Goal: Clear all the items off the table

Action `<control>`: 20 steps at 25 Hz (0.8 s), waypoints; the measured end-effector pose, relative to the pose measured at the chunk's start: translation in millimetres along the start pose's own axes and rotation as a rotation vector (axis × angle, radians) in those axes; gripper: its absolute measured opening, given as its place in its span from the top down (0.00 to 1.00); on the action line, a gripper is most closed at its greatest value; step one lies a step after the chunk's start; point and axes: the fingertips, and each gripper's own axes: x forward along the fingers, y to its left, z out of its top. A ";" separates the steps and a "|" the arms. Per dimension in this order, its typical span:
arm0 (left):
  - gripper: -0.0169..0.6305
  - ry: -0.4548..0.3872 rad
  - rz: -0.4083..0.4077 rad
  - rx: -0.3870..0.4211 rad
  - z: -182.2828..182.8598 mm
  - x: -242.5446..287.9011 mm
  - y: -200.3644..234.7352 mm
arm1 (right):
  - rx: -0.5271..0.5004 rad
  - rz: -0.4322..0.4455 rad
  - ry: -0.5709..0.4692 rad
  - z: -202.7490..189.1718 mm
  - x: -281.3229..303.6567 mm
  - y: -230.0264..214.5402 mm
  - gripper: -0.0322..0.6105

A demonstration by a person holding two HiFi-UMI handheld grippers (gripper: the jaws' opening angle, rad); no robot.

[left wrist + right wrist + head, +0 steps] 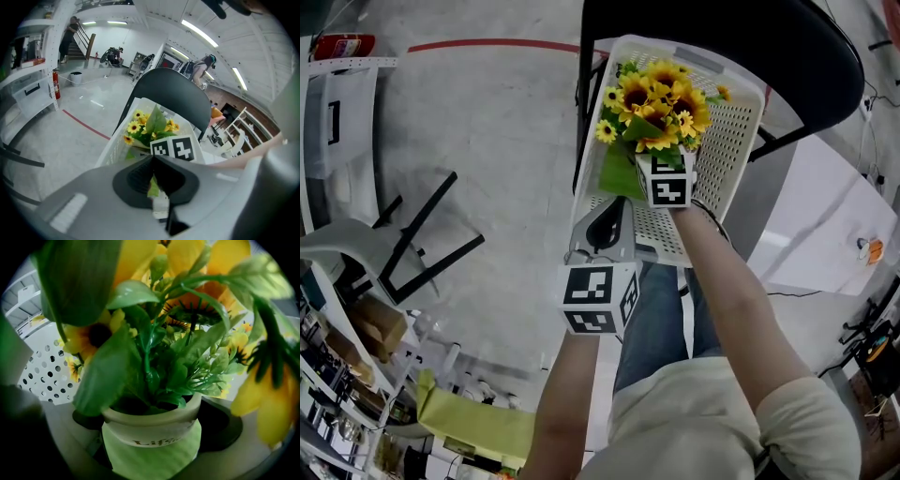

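A black chair (811,56) is carrying a white basket (733,141). Over the basket's inside, the right gripper (652,167) is clamping its jaws on the pot of sunflowers (656,103), at the green-wrapped body. The left gripper (607,223) is hovering by the near rim, jaws pressed together and gripping nothing.
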 end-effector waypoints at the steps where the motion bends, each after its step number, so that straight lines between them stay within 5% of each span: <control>1: 0.96 -0.001 -0.001 0.003 -0.2 -0.1 -0.6 | -0.001 -0.002 -0.001 -1.9 0.3 -0.2 0.02; 20: 0.96 -0.024 0.001 -0.014 3.0 -3.4 -2.4 | 0.070 0.017 0.055 -14.0 -5.2 3.7 0.02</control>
